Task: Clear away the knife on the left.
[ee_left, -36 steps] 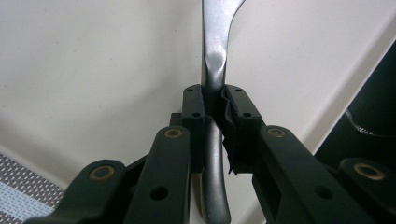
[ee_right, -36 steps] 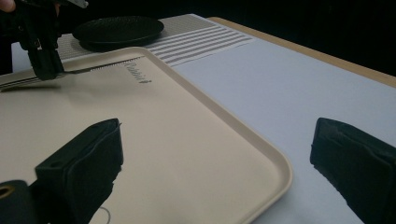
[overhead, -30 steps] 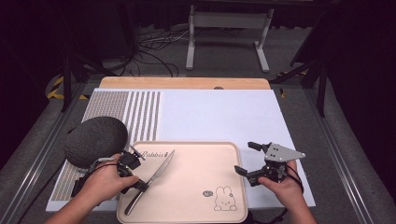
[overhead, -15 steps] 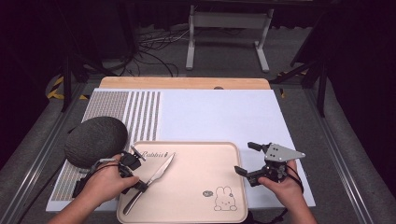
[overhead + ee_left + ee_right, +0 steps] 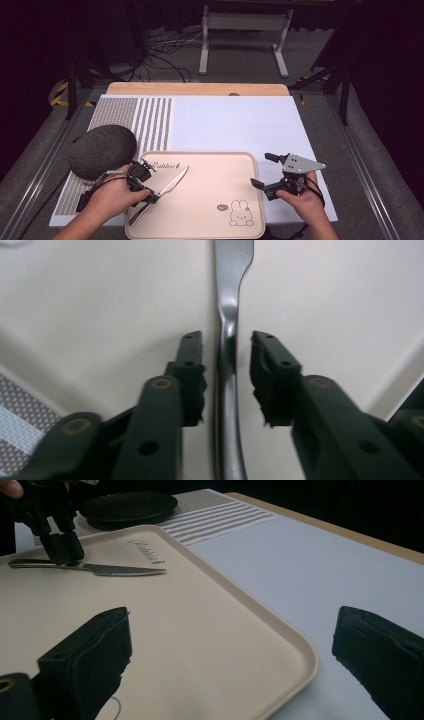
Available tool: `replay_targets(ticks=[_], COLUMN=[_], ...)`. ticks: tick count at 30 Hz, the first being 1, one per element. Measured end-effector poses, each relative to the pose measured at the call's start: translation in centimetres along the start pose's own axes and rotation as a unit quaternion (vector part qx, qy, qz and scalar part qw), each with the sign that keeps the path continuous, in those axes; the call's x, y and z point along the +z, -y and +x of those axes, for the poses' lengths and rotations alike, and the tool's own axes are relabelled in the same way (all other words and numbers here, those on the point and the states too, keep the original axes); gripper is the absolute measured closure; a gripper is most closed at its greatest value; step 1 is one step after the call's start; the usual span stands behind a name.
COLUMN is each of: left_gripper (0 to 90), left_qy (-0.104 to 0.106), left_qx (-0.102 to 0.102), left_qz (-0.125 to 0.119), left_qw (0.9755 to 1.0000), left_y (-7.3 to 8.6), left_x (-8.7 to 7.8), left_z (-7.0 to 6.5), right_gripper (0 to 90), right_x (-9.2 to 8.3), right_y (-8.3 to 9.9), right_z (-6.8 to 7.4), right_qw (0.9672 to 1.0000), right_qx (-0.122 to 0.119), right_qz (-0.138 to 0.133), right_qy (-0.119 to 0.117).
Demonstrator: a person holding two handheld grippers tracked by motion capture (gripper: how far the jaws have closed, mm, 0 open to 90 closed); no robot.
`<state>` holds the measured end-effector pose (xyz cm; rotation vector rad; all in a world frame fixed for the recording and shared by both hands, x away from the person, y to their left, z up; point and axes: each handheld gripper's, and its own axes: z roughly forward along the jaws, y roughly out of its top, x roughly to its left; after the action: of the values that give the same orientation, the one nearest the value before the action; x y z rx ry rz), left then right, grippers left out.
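A silver table knife point(image 5: 167, 186) lies flat on the beige rabbit-print tray point(image 5: 215, 170), blade pointing to the far right. My left gripper point(image 5: 145, 192) stands over its handle. In the left gripper view the handle point(image 5: 227, 340) runs between the two jaws with a small gap on each side, so that gripper point(image 5: 226, 337) is open. My right gripper point(image 5: 263, 170) hovers at the tray's right rim, wide open and holding nothing. In the right gripper view its jaws point(image 5: 232, 630) frame the tray point(image 5: 200, 630), and farther off are the knife point(image 5: 100, 569) and the left gripper point(image 5: 62, 545).
A dark round dish point(image 5: 102, 150) sits left of the tray on a striped mat point(image 5: 145, 120), close behind my left hand. A white sheet point(image 5: 235, 125) covers the table beyond the tray. Floor cables and a metal stand lie past the far edge.
The knife, held tilted above the tray before, now rests flat on it. My left gripper has come down with it and its jaws have parted. The right gripper has stayed put.
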<state>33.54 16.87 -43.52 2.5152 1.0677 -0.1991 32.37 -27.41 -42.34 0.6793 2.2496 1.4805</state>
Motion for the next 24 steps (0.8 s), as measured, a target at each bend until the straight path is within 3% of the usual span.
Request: replay_targets(ticks=[3,5,7,11,12,13,14,15,16,17,19,22,23,24], left_gripper=[37.0,24.9,22.5,19.1,18.9,18.9,19.7,20.8,20.8,27.5,34.0,47.0,52.1,59.1], left_qy=[-0.009,-0.023,-0.027,-0.015,-0.015,-0.015,-0.022,-0.022,-0.027,-0.043,-0.046,-0.035,-0.033,-0.033], left_qx=[0.027,0.053,0.071,0.108,0.108,0.118,0.139,0.139,0.160,0.192,0.215,0.239,0.246,0.246], left_qz=[-0.028,-0.048,-0.055,-0.079,-0.079,-0.088,-0.110,-0.110,-0.117,-0.124,-0.141,-0.154,-0.153,-0.153], left_qw=[0.9992,0.9972,0.9956,0.9909,0.9909,0.9889,0.9840,0.9840,0.9797,0.9726,0.9652,0.9581,0.9565,0.9565], left_y=[-0.1,-0.2,-0.3,-0.7,-0.7,-0.8,-1.0,-1.0,-1.1,-1.2,-1.4,-1.6,-1.6,-1.6], left_x=[-0.2,-0.3,-0.5,-0.8,-0.8,-0.8,-0.7,-0.7,-0.7,-0.6,-0.5,-0.3,-0.3,-0.3], left_z=[-0.2,-0.4,-0.7,-1.2,-1.2,-1.3,-1.5,-1.5,-1.5,-1.5,-1.4,-1.4,-1.3,-1.3], right_gripper=[3.8,3.8,3.8,3.8,3.8,3.7,3.8,3.8,3.8,3.7,3.8,3.7,3.7,3.7], right_x=[0.0,0.0,0.0,0.0,0.0,0.0,0.0,0.0,0.0,0.0,0.0,0.0,0.0,0.0], right_y=[0.0,0.0,0.0,0.0,0.0,0.0,0.0,0.0,0.0,0.0,0.1,0.1,0.1,0.1], right_z=[0.0,0.0,0.0,0.0,0.0,0.0,0.0,0.0,0.0,0.0,0.0,0.0,0.0,0.0], right_qw=[1.0000,1.0000,1.0000,1.0000,1.0000,1.0000,1.0000,1.0000,1.0000,1.0000,1.0000,1.0000,1.0000,1.0000], right_qx=[-0.001,-0.001,-0.001,-0.001,-0.001,-0.001,-0.001,-0.001,-0.001,-0.002,-0.001,-0.001,0.000,0.000], right_qz=[0.001,0.001,0.002,0.002,0.002,0.002,0.002,0.002,0.002,0.002,0.004,0.005,0.004,0.004], right_qy=[0.000,0.000,0.000,0.000,0.000,0.000,0.000,0.000,0.000,0.000,0.001,0.001,0.000,0.000])
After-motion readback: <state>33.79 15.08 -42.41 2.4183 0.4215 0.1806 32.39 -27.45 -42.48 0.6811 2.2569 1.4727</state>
